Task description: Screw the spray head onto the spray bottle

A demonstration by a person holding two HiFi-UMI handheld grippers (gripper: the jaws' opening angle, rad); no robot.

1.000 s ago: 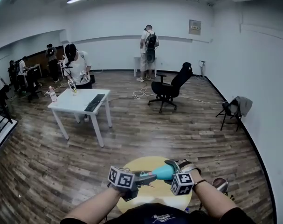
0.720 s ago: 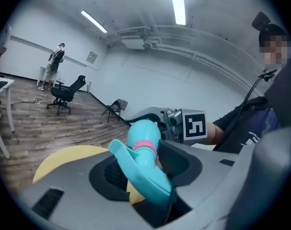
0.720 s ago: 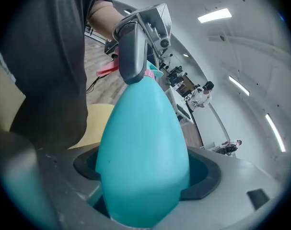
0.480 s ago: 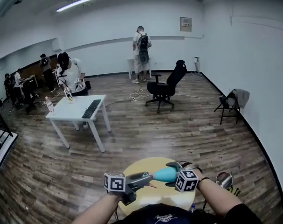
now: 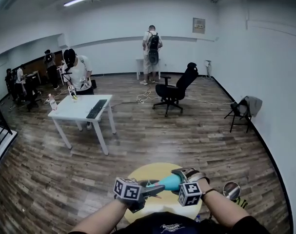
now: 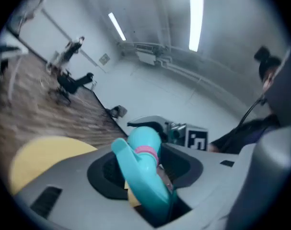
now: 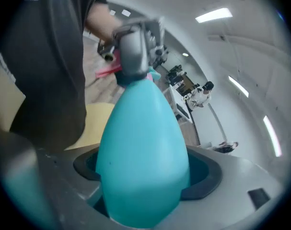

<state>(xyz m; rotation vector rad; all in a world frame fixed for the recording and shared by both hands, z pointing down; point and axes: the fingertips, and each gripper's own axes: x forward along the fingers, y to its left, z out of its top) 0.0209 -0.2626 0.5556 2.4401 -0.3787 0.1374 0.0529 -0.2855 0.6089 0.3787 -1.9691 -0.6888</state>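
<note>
A teal spray bottle (image 5: 171,181) is held over the round yellow table (image 5: 152,172). My right gripper (image 5: 181,178) is shut on its wide body (image 7: 143,152), which fills the right gripper view. The teal spray head (image 6: 140,162) with its pink ring (image 6: 146,151) sits on the bottle's neck (image 7: 135,66). It lies between the jaws of my left gripper (image 6: 145,181), which comes in from the left (image 5: 150,189). Those jaws have just been opening, and their pads stand slightly off the head's sides.
Further out on the wooden floor stand a white table (image 5: 79,108) with a keyboard, a black office chair (image 5: 176,89) and a folding chair (image 5: 243,112) by the right wall. Several people are at the back and left. A small round stool (image 5: 232,190) stands right of the yellow table.
Both grippers and the bottle stay in about the same place over the yellow table. The head camera's view has shifted a little.
</note>
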